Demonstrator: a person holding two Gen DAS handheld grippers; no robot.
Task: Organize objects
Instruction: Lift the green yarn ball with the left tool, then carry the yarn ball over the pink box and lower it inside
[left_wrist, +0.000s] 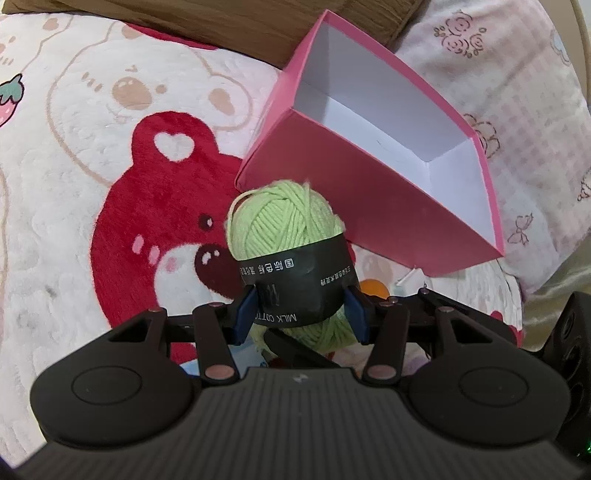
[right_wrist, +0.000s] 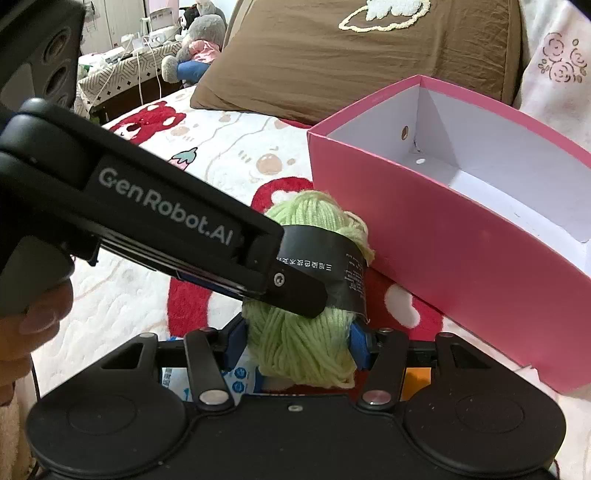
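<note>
Both grippers pinch one ball of green yarn above the bed

The left gripper has its jaws pinching the yarn on the black paper band; the right gripper has its jaws pinching the bare lower end. Just beyond, to the right, an open pink box stands empty on the bear-print blanket, with a brown pillow farther back
</note>
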